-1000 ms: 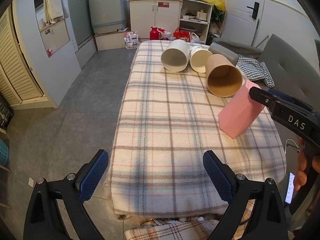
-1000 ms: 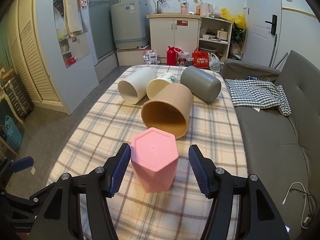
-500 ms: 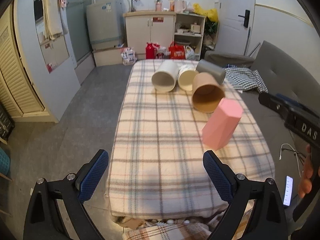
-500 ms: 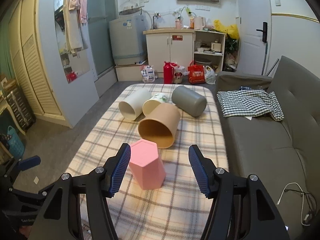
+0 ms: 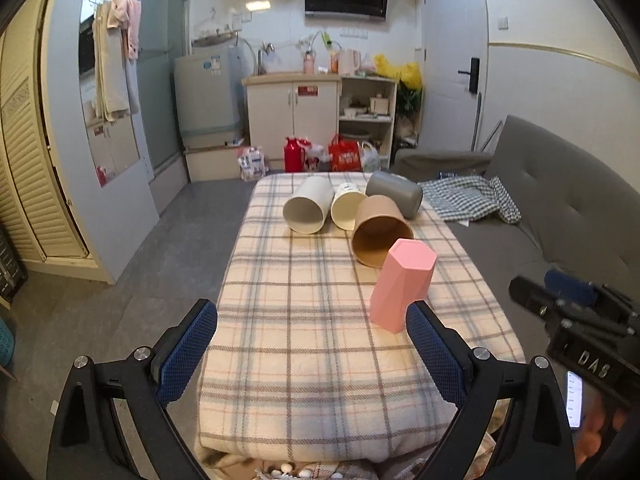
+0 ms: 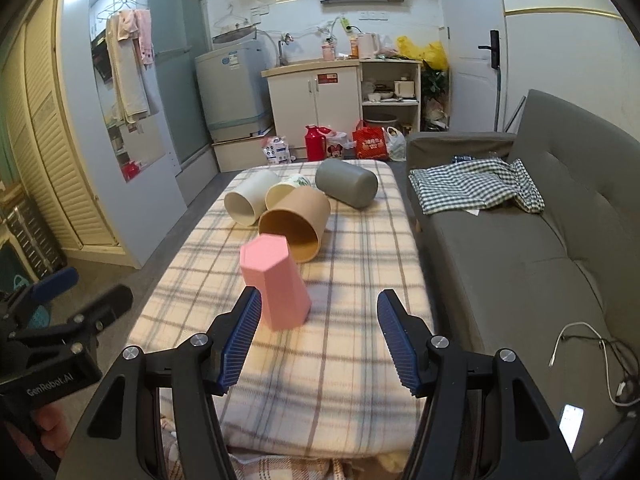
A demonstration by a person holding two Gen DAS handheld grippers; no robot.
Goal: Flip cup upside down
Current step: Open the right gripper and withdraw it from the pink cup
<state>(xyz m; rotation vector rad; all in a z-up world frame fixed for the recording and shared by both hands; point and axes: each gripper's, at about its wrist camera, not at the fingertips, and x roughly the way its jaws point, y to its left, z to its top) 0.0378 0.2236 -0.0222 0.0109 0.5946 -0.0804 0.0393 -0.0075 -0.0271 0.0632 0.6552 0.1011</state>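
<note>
A pink hexagonal cup [image 5: 400, 284] stands upside down on the plaid-covered table [image 5: 304, 320], its closed base on top; it also shows in the right wrist view [image 6: 274, 284]. My left gripper [image 5: 312, 350] is open and empty, low at the table's near edge, well short of the cup. My right gripper [image 6: 320, 340] is open and empty, pulled back from the cup, which sits just beyond its left finger. The right gripper's body shows at the right of the left wrist view [image 5: 576, 320].
Beyond the pink cup lie several cups on their sides: tan [image 5: 378, 236], white [image 5: 308, 210], cream [image 5: 346, 210] and grey [image 5: 394, 194]. A grey sofa [image 6: 540, 240] with a checked cloth [image 6: 476, 186] runs along the table's right side. Cabinets stand at the back.
Both grippers have drawn back and upward from the table. The right gripper, which straddled the pink cup, is now clear of it. The cup stays standing upside down.
</note>
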